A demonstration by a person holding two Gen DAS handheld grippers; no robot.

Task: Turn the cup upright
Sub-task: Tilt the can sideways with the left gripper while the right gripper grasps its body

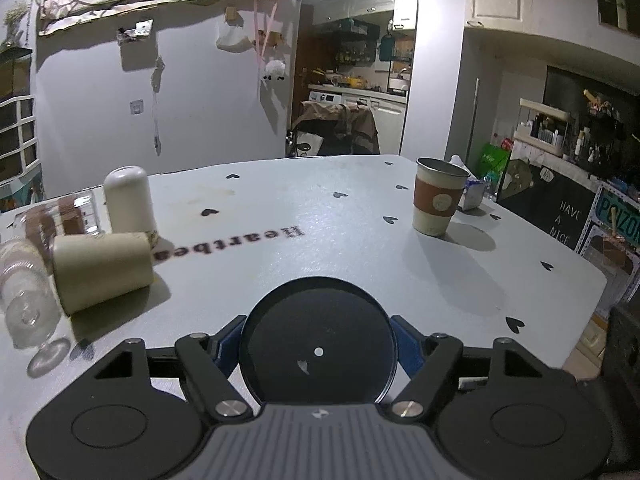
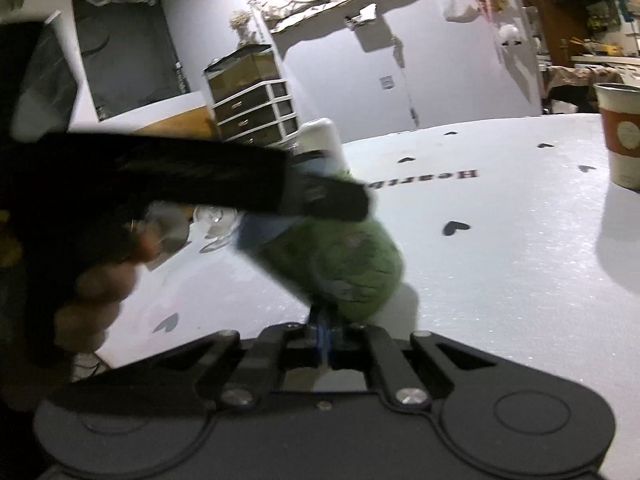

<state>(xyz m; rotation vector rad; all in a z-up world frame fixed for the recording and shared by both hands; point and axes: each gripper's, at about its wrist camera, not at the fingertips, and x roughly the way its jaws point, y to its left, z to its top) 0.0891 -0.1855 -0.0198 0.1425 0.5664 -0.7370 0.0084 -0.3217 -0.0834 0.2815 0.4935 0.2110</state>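
Observation:
In the left wrist view my left gripper [image 1: 318, 344] is shut on a cup whose round black end [image 1: 318, 350] faces the camera and hides the rest of it. The right wrist view shows the same cup as a green cup [image 2: 352, 268], tilted above the table and held by the left gripper [image 2: 332, 200] from the left. My right gripper [image 2: 322, 332] is shut and empty, just in front of the green cup. A cream cup [image 1: 102, 270] lies on its side at the left. A paper cup with a brown sleeve [image 1: 438, 202] stands upright at the right.
A white upside-down cup [image 1: 130, 198] stands behind the cream cup. A clear wine glass [image 1: 28, 308] and a clear container [image 1: 56, 216] lie at the table's left edge. The grey table [image 1: 360, 248] carries heart marks and printed text. A tissue pack [image 1: 472, 194] sits behind the paper cup.

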